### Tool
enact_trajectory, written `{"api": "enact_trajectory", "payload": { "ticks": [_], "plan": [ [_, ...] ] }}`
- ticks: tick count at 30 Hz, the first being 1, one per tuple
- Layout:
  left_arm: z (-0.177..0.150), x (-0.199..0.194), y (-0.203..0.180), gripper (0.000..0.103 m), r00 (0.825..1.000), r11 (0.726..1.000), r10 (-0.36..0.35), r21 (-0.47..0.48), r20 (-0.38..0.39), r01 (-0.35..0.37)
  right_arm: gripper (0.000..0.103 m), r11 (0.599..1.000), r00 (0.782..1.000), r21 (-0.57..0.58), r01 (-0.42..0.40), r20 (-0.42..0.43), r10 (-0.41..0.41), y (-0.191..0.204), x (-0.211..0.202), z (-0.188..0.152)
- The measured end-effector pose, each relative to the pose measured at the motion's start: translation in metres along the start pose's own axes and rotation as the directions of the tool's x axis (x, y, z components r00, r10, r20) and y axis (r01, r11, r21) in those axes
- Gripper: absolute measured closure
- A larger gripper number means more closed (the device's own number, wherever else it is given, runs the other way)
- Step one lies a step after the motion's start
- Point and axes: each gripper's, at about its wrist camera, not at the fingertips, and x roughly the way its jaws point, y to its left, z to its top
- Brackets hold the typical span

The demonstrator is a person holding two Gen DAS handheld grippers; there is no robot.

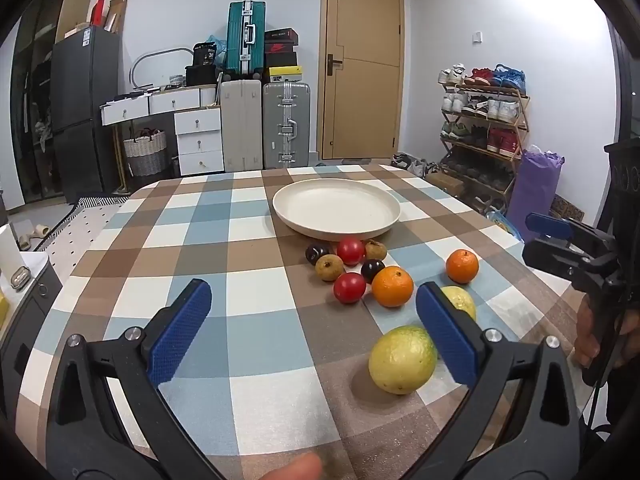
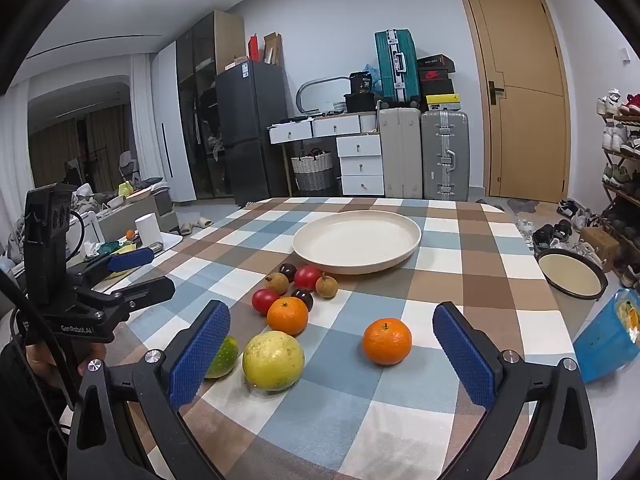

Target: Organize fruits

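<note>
Left wrist view: the fruits lie loose on the checked tablecloth [image 1: 248, 240], just in front of the cream plate [image 1: 336, 206] at 12 o'clock. Two tomatoes [image 1: 350, 251], two dark plums [image 1: 373, 270] and two brown fruits [image 1: 329, 267] cluster by the plate's near rim. One orange [image 1: 392, 286] touches that cluster; another orange [image 1: 462, 266] sits apart at 2 o'clock. A yellow-green guava [image 1: 402, 359] lies nearest, at 5 o'clock, a second guava [image 1: 460, 300] half hidden behind the blue pad. The left gripper [image 1: 314, 326] hangs over the cloth with its tongs wide apart, holding nothing. Right wrist view shows the right gripper [image 2: 332, 344] likewise spread and empty, the lone orange [image 2: 387, 341] between its pads.
</note>
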Motion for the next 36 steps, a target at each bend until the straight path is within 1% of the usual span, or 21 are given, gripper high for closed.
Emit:
{"api": "enact_trajectory", "payload": {
  "ticks": [3, 4, 5, 8, 36],
  "plan": [
    [0.0017, 0.0050, 0.0023, 0.001, 1.000, 1.000, 0.008, -0.003, -0.002, -0.008, 0.000, 1.000, 1.000, 0.007, -0.005, -0.002, 0.005, -0.0006, 0.0003, 0.0001],
    [0.0005, 0.0019, -0.0020, 0.001, 1.000, 1.000, -0.004, 0.023, 0.020, 0.003, 0.000, 1.000, 1.000, 0.005, -0.004, -0.002, 0.004, -0.0005, 0.0002, 0.0001],
    [0.0007, 0.0036, -0.0023, 0.001, 1.000, 1.000, -0.008, 0.025, 0.014, 0.007, 0.000, 1.000, 1.000, 0.004, -0.004, -0.002, 0.004, -0.0004, 0.0000, 0.0001],
    [-0.0003, 0.0000, -0.0006, 0.001, 1.000, 1.000, -0.006, 0.019, 0.022, 0.005, 0.000, 1.000, 1.000, 0.000, -0.002, -0.002, 0.002, 0.0004, -0.0005, 0.0000],
    [-0.0004, 0.0000, 0.0001, 0.001, 1.000, 1.000, -0.007, 0.015, 0.023, 0.007, 0.000, 1.000, 1.000, 0.008, -0.005, -0.008, 0.005, -0.0001, 0.0004, -0.0003]
  ]
}}
